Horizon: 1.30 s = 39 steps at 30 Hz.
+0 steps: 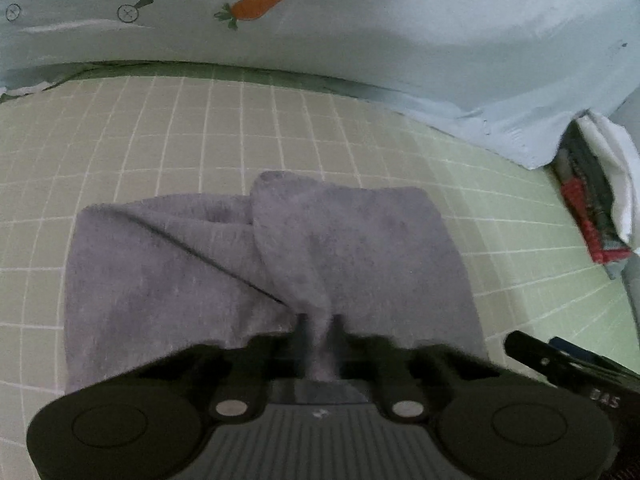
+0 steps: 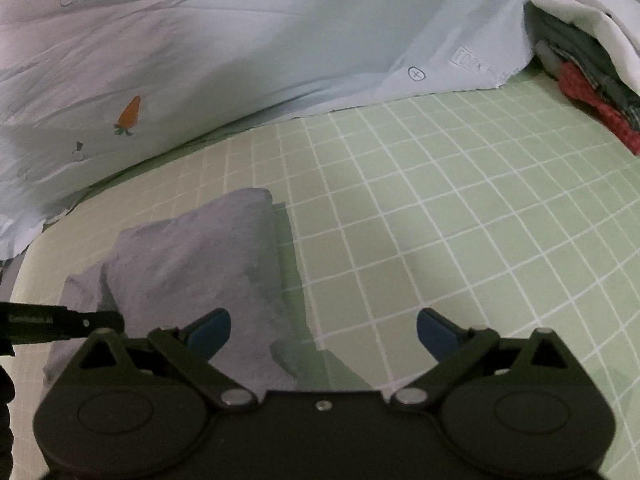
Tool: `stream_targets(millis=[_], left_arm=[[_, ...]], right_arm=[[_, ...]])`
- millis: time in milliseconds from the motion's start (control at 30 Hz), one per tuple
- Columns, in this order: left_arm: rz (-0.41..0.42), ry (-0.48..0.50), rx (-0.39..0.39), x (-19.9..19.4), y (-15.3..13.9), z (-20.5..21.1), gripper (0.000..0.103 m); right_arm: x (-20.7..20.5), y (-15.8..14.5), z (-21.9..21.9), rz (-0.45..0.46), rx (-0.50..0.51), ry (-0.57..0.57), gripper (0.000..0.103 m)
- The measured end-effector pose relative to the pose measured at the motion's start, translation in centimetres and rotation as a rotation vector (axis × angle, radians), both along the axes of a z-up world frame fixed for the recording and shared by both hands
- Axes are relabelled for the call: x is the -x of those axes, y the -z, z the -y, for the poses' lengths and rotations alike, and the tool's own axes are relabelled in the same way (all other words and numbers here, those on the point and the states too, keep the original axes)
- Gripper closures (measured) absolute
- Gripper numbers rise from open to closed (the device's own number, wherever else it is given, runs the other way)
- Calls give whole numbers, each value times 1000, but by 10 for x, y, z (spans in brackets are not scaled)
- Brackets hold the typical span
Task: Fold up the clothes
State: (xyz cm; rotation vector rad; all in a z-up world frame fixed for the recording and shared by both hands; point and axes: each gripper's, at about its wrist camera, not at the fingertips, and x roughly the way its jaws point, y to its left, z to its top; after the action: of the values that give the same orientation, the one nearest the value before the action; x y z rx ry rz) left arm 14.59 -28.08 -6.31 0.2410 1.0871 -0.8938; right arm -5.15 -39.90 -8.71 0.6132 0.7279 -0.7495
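Left gripper (image 1: 320, 324) nearest the lens, fingers pinched together on a bunched edge of the grey towel (image 1: 168, 280). Towel partly folded, lying on the green grid sheet (image 1: 200, 140), one flap lifted into a ridge running up from the pinch. Right gripper (image 2: 322, 330) spread wide, blue pads (image 2: 210, 330) holding nothing, left pad over the towel's right edge, right pad over bare sheet.

Step in hand, by judgement: carrying the pinched edge across to close the fold. To do well: keep the pinch firm, draw the edge low and straight along the grid lines, land it flush on the opposite edge, use the free gripper to pin or smooth the lower layer so nothing drags.

Left view only: the clamp itself, the diagonal crease across the towel, the tip of the other tool at lower right. Right view only: the towel's raised height and shadow, open sheet to the right. Both views: carrot-print bedding (image 2: 240, 60) behind, stacked clothes (image 2: 580, 72) at far right.
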Motion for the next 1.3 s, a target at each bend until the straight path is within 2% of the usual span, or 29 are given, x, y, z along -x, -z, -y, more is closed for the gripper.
stream_targets(millis=[100, 300, 500, 567, 667, 733, 767, 833, 900, 933, 1000, 1067, 1100, 1133, 1300], left_arm=[[104, 64, 39, 15, -22, 0, 97], [269, 131, 171, 41, -89, -18, 97], [259, -73, 114, 16, -78, -76, 96], [253, -144, 92, 8, -73, -95, 91], [63, -339, 77, -20, -31, -135, 84], [-11, -378, 77, -26, -15, -156, 78], [-25, -379, 95, -25, -13, -163, 74], [-62, -343, 145, -19, -11, -167, 50], [-96, -289, 185, -14, -9, -166, 33], [-93, -256, 179, -10, -6, -162, 33], [-47, -222, 116, -2, 0, -150, 33], [4, -201, 65, 4, 3, -142, 40], [17, -196, 59, 7, 2, -142, 60], [28, -193, 55, 8, 1, -144, 88], [31, -211, 105, 11, -16, -157, 91]], right_arm=[[7, -1, -2, 0, 4, 3, 2], [4, -2, -6, 5, 0, -18, 2], [-8, 0, -23, -11, 6, -97, 2], [-13, 3, -26, -20, -10, -117, 2], [-20, 5, -31, -29, -16, -152, 2], [-26, 5, -35, -35, -12, -174, 2], [-28, 5, -37, -38, -12, -184, 2], [-32, 5, -40, -44, -14, -199, 2], [-36, 6, -42, -52, -18, -207, 2], [-37, 7, -42, -56, -21, -210, 2], [-38, 8, -44, -60, -23, -220, 2], [-38, 8, -46, -65, -21, -229, 2], [-38, 8, -47, -69, -18, -232, 2], [-38, 8, -47, -72, -16, -232, 2], [-37, 7, -45, -80, -12, -218, 2]])
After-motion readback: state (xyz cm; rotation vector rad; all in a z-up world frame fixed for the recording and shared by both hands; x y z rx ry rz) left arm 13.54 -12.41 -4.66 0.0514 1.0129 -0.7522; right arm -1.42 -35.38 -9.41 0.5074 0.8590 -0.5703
